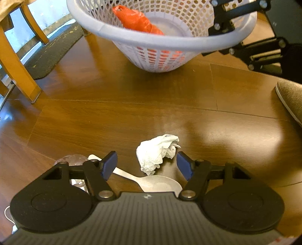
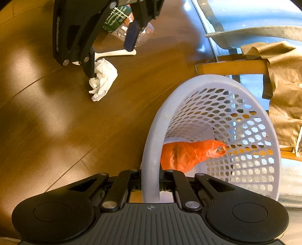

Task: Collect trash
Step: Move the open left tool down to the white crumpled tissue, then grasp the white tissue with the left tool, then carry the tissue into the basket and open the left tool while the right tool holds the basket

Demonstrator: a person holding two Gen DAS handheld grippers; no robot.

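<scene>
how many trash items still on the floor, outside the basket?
3: crumpled tissue between the open left gripper's fingers; white spoon just behind it; crushed bottle further back. More may sit hidden under the gripper.

Colours on the floor — upper and lower frame

Pale lilac lattice basket (image 1: 151, 42) holds an orange bag (image 1: 135, 19); white crumpled tissue (image 1: 156, 153) at lower centre — brown wood floor (image 1: 132, 90).

Plastic bottle (image 2: 130, 28) on floor behind left gripper (image 2: 111, 62) carried green label (image 2: 115, 17), partly hidden; white print read "Purified Drinking Water", then "Net" with blurred figures. Raised lettering on gripper's black arm unreadable. No other legible text.
</scene>
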